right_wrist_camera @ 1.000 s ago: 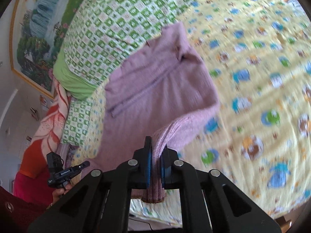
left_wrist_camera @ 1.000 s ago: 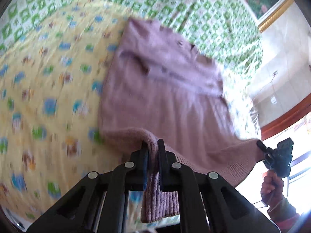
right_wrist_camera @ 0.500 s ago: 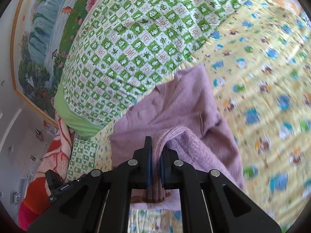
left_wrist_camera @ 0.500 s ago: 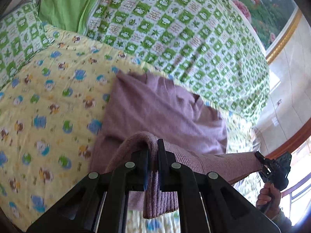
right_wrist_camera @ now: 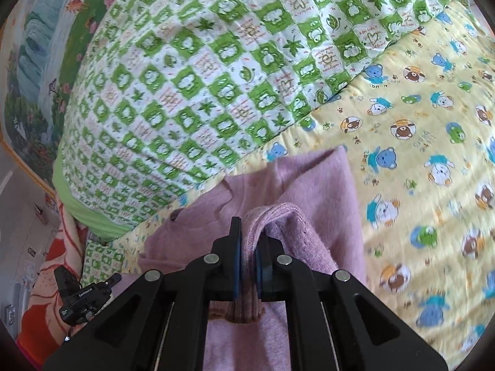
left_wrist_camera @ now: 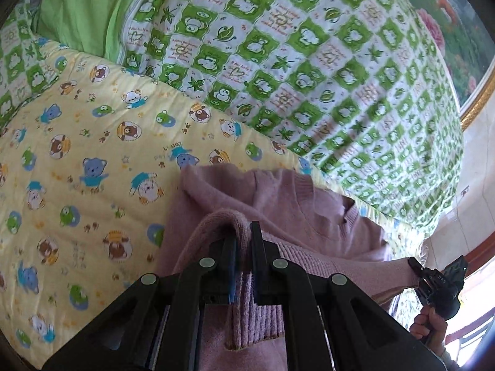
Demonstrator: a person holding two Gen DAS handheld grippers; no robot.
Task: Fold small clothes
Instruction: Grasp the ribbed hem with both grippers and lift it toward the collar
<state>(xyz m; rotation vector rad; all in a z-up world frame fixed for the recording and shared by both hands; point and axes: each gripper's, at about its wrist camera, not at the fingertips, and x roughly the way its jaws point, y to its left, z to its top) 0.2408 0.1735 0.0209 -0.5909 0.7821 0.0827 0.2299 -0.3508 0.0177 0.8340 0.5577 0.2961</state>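
A small mauve knitted sweater (left_wrist_camera: 297, 204) lies on a yellow bear-print quilt (left_wrist_camera: 92, 167). My left gripper (left_wrist_camera: 243, 232) is shut on one corner of its ribbed hem, which loops over the fingers and hangs down between them. My right gripper (right_wrist_camera: 249, 232) is shut on the other hem corner of the sweater (right_wrist_camera: 312, 185). The hem is carried over the sweater's upper part, near the neckline. In the left wrist view the right gripper (left_wrist_camera: 417, 270) shows at the lower right, held by a hand. The right wrist view shows the left gripper (right_wrist_camera: 109, 279) at the lower left.
A green-and-white checked quilt (left_wrist_camera: 309, 61) lies bunched beyond the sweater, with a plain green pillow (left_wrist_camera: 83, 9) beside it. A painted wall picture with a gold frame (left_wrist_camera: 476, 99) stands behind. A red patterned cloth (right_wrist_camera: 46, 293) hangs at the bed's side.
Both grippers have carried the hem away from the camera side over the sweater's body toward its neckline, doubling the garment. Less of the sweater shows ahead; the checked quilt looms closer.
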